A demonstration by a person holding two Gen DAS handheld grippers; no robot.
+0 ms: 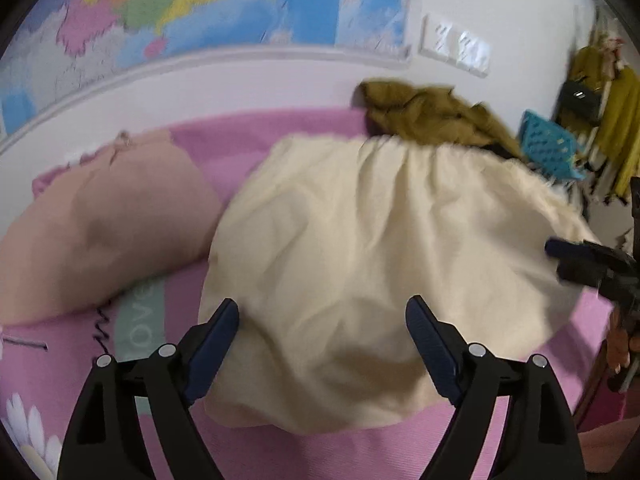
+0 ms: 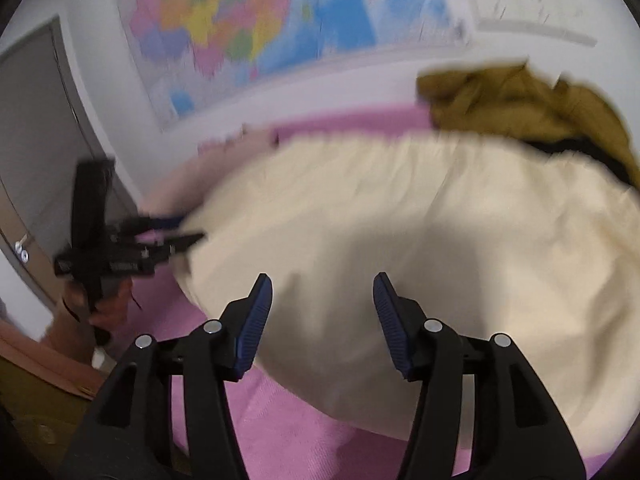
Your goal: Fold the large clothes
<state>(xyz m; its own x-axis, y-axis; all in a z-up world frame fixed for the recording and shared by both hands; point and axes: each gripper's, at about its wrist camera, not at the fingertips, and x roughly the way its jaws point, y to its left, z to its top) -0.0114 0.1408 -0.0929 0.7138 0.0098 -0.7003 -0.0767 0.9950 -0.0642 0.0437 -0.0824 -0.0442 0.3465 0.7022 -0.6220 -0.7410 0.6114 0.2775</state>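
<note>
The left gripper (image 1: 322, 314) has its jaws spread wide with nothing between the blue pads (image 1: 218, 344); it hangs just above the near edge of the cream garment (image 1: 360, 248). The right gripper (image 2: 323, 292) is likewise released, its pads parted and empty, poised over the near part of the same cloth. The cream garment lies spread and wrinkled directly ahead of both grippers on the pink bedsheet (image 1: 248, 452), which shows bare right beneath the fingers in each view.

To the left of the left gripper rests a pale pink pillow (image 1: 100, 224), its edge just beside the cream cloth. Far to its right, the other gripper's dark tip sits at the garment's right edge; whether it touches the fabric is unclear through the blur.

Beyond the garment's far edge an olive-brown garment (image 1: 432, 116) lies crumpled against the wall, overlapping the cream one. Farther right stands a teal basket (image 1: 548, 144). A colourful map (image 1: 200, 4) hangs on the wall behind.
</note>
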